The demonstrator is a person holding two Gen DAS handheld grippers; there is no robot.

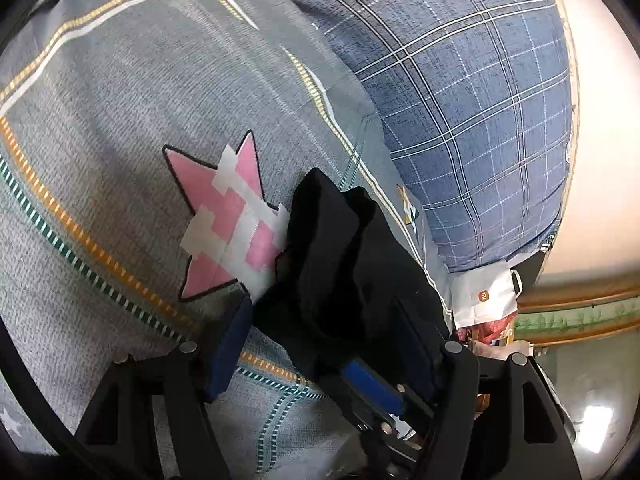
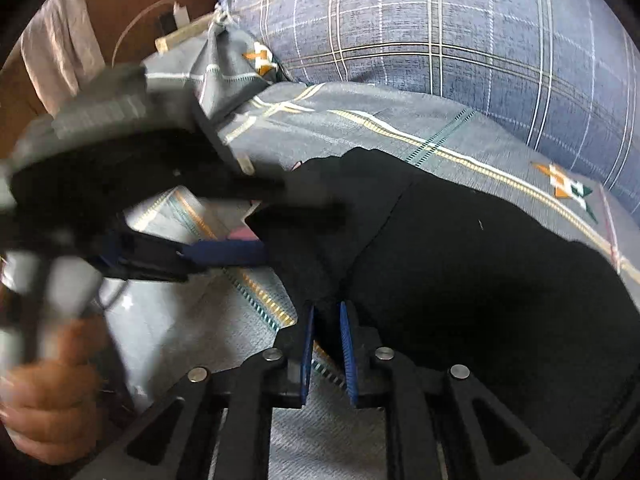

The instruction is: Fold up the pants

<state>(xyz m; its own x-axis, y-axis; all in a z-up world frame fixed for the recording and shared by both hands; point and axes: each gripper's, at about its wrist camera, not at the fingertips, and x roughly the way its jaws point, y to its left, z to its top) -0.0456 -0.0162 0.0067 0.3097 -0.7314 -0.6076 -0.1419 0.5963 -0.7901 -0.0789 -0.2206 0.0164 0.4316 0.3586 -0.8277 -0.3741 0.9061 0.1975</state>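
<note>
Black pants lie on a grey patterned bedsheet. In the right wrist view my right gripper is nearly shut, its blue pads pinching the pants' near edge. The left gripper shows there from the side, blurred, its fingers spread around a bunched end of the pants. In the left wrist view my left gripper stands wide, with a thick folded bundle of the pants between its blue pads, which do not press it. A pink star patch with white tape lies just beside the bundle.
A blue plaid pillow lies beyond the pants, also in the right wrist view. A white paper bag and clutter sit past the bed's edge. A hand holds the left gripper's handle.
</note>
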